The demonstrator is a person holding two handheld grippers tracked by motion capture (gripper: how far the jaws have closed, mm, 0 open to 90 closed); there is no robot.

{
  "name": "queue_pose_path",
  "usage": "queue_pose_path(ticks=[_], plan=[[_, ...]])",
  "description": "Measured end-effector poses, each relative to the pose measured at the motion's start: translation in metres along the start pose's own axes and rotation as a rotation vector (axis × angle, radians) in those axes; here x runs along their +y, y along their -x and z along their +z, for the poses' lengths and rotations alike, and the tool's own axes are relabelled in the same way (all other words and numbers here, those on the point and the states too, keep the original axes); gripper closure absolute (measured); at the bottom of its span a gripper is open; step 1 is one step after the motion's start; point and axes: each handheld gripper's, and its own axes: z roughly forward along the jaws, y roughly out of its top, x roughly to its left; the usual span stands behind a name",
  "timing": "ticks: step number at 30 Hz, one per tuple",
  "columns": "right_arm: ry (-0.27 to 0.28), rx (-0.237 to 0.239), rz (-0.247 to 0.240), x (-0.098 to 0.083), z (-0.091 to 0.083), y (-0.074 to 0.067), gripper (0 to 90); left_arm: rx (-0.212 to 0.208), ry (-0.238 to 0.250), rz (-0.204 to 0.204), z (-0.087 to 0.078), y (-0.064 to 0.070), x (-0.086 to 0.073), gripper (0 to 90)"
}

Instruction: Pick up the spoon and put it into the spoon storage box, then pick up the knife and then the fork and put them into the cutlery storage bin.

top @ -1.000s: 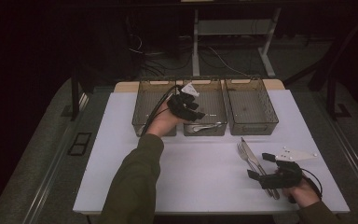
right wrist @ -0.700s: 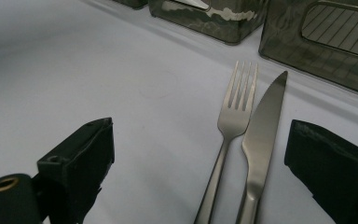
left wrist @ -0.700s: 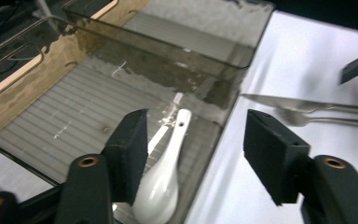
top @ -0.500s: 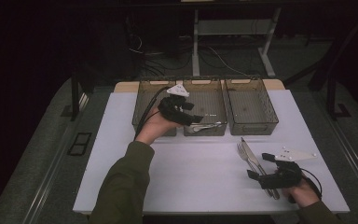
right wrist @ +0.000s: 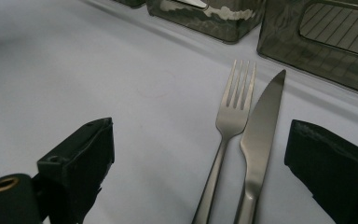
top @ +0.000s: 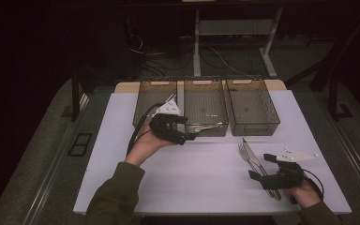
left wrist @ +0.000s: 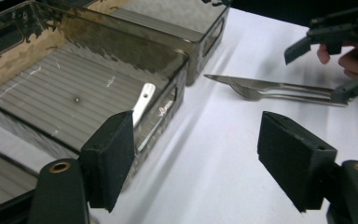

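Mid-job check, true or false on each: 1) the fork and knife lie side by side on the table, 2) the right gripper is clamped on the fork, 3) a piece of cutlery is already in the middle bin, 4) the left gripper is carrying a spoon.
1. True: the fork and the knife lie side by side on the white table.
2. False: the right gripper is open, its jaws either side of both pieces, neither gripped.
3. True: a metal utensil lies in the middle bin.
4. False: the left gripper is open with nothing between its jaws, which have just been opening.
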Motion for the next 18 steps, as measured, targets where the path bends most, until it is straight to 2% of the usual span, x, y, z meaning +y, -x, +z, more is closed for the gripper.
queue_pose_path(ticks=[5, 11, 18], plan=[[0.0, -0.002, 0.004, 0.0, 0.0, 0.0, 8.3, 0.007, 0.019, 0.002, -0.009, 0.008, -0.015, 24.1], [0.0, -0.001, 0.003, 0.0, 0.0, 0.0, 8.3, 0.028, 0.038, -0.019, -0.019, 0.014, -0.033, 22.0], [0.005, -0.002, 0.003, 0.0, -0.001, 0.0, 8.3, 0.081, 0.085, -0.038, -0.033, 0.024, -0.056, 19.1]])
